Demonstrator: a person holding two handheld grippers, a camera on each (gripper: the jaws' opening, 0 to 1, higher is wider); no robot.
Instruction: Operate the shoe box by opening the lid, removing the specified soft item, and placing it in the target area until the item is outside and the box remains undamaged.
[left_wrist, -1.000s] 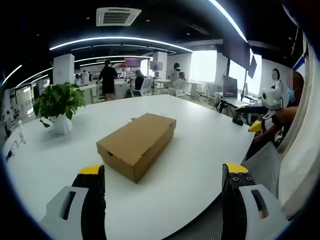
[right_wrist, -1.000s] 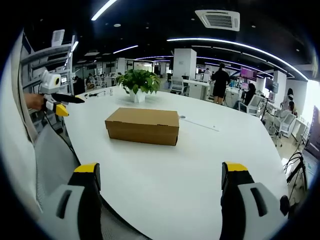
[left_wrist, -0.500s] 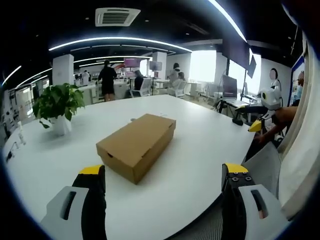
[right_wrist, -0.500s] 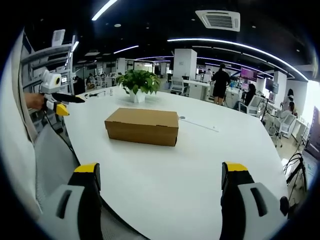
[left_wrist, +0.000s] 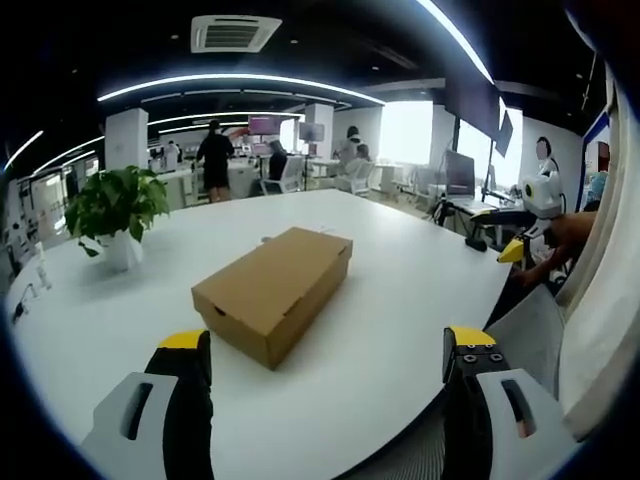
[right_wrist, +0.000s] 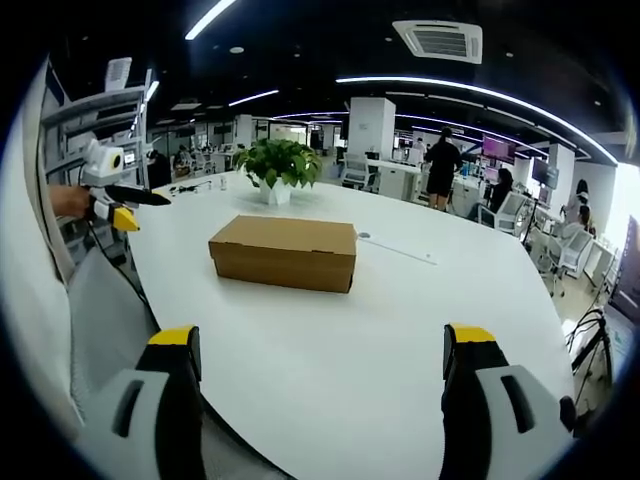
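The plain brown cardboard shoe box (left_wrist: 272, 290) sits with its lid down on the round white tabletop (left_wrist: 400, 290), ahead of the left hand-held gripper (left_wrist: 325, 345) and slightly to its left, and well ahead of the right hand-held gripper (right_wrist: 320, 345), whose view takes in the box's long side (right_wrist: 284, 254). Both hand-held grippers hang over the near edge of the tabletop with their yellow-tipped jaws spread wide and nothing between them; each one also appears small at the far side of the other's view, held out beside a chair back. The task has not really begun — the lid is shut and the soft item inside is hidden. The main risks, as I judge them, lie in the lid: pinching the thin cardboard too hard could crease or tear it, and lifting from one corner alone could twist the lid or drag the light box across the smooth surface, so one jaw pair may need to steady the base. The leafy green plant in its white pot (right_wrist: 278, 165) stands just beyond the box and could be knocked by a box shoved that way. Against the earlier frames almost nothing differs — the box lies where it lay, the jaws keep the same spread, and both views have shifted only a trace.
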